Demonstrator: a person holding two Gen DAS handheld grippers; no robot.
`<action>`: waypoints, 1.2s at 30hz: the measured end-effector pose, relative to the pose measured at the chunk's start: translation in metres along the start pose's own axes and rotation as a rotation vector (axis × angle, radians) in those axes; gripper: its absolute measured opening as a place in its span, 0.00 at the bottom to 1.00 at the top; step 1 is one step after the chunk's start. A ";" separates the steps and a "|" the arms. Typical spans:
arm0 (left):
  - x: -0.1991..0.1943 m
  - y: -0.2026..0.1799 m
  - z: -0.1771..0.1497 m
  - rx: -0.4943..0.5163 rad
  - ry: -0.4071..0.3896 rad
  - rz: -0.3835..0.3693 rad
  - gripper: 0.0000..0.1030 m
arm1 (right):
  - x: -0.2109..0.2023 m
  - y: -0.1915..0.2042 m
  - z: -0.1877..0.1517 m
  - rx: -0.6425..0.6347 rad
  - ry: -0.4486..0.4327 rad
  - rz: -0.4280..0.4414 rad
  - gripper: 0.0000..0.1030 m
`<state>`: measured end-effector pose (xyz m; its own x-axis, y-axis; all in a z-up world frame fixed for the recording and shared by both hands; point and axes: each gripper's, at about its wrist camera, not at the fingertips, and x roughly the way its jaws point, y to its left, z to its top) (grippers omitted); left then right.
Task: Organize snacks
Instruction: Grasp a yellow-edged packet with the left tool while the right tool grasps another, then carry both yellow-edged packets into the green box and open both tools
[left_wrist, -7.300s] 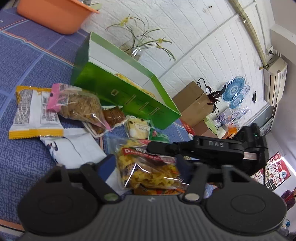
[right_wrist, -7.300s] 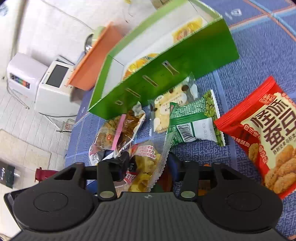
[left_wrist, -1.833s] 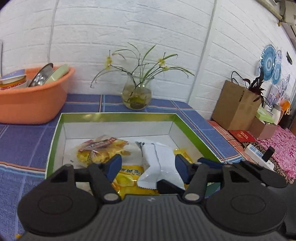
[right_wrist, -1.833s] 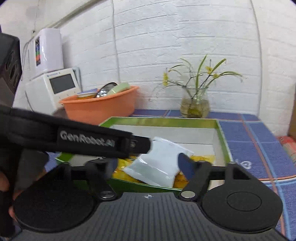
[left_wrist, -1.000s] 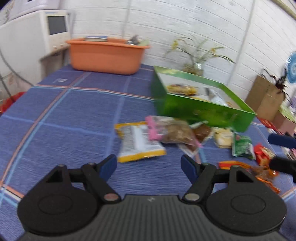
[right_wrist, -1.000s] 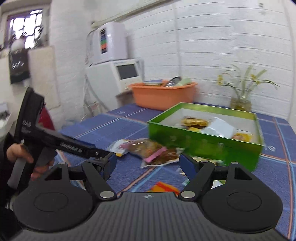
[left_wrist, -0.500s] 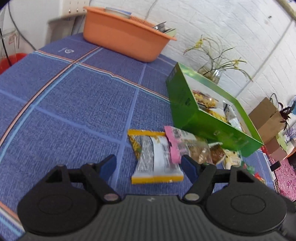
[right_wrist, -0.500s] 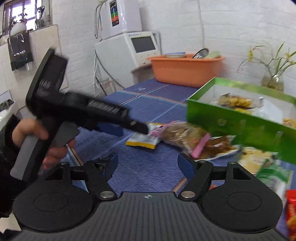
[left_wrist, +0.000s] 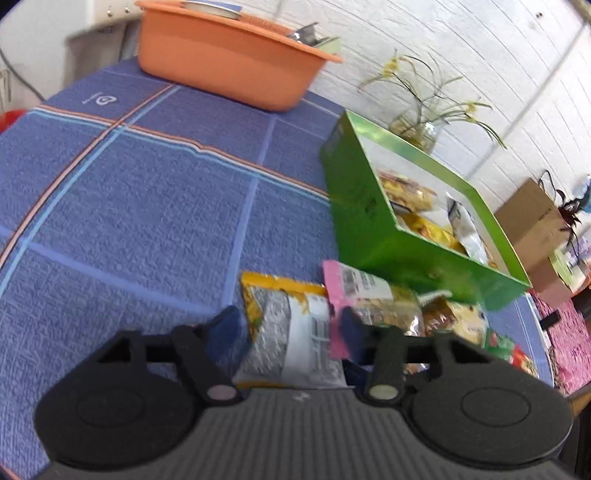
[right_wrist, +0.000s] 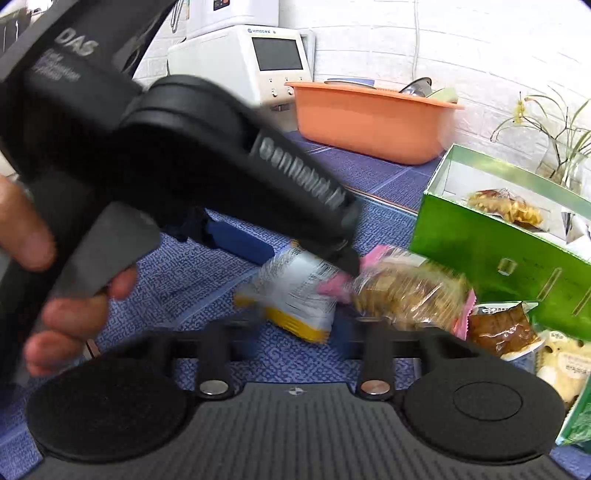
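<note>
Fingers of the left tool are closing around the yellow-edged snack packet lying mid-tabletop; whether they press it yet is unclear. The right tool is narrowing too, the same packet between its blurred fingers. Beyond, the pink-sealed bag lies against the green box, with the orange basin at the far edge.

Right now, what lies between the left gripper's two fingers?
In the left wrist view, the yellow-edged silver packet lies between the closing left gripper fingers, its far end beside the pink-topped bag.
</note>
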<state>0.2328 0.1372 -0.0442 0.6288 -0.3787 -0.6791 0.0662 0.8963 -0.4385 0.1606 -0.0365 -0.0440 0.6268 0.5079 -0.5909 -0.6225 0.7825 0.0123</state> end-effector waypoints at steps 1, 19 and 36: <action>-0.001 0.000 -0.001 0.004 0.011 -0.016 0.40 | -0.003 0.000 -0.001 0.008 0.003 0.006 0.49; -0.101 -0.032 -0.070 0.132 -0.136 -0.013 0.31 | -0.098 0.037 -0.032 -0.073 -0.144 0.131 0.41; -0.016 -0.188 0.012 0.377 -0.173 -0.165 0.31 | -0.127 -0.106 0.005 0.029 -0.270 -0.152 0.41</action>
<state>0.2195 -0.0223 0.0557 0.7045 -0.5086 -0.4950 0.4347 0.8605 -0.2656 0.1495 -0.1825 0.0345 0.8156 0.4588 -0.3525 -0.5012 0.8647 -0.0342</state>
